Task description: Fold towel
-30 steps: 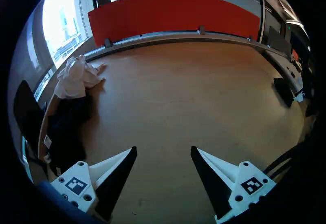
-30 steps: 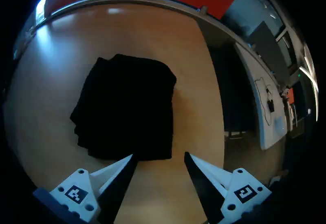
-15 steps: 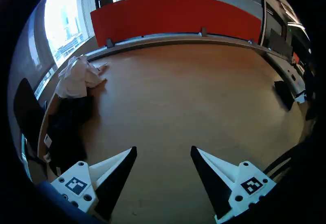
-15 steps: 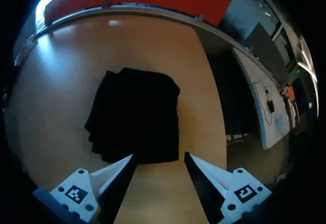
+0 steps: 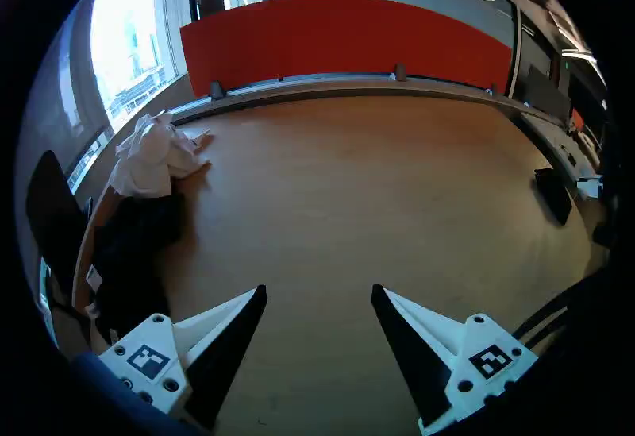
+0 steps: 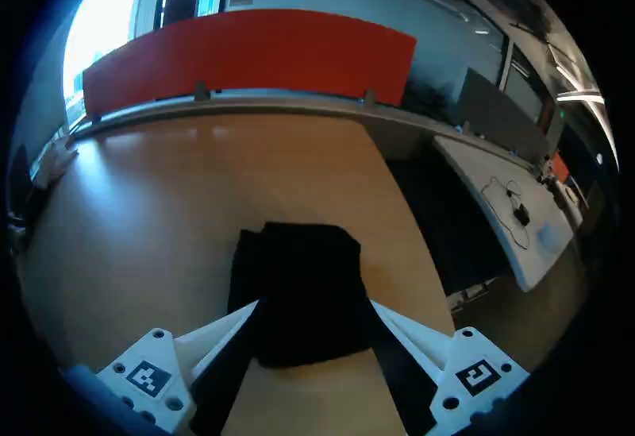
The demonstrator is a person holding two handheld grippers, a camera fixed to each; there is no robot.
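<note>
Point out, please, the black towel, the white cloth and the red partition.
black towel [image 6: 305, 293]: right gripper view, middle of its top layer.
white cloth [image 5: 151, 158]: left gripper view, centre of the bundle.
red partition [image 5: 349, 43]: left gripper view, middle of the panel.

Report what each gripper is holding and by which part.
Nothing is held. The left gripper is open over the wooden table. The right gripper is open too, its fingers flanking the near end of the folded black towel.

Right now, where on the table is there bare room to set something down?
The table is bare in its middle, bordered by the white cloth pile and dark clothes at left and the red partition behind. Also bare: left of the folded black towel. Crowded: that cloth edge.
</note>
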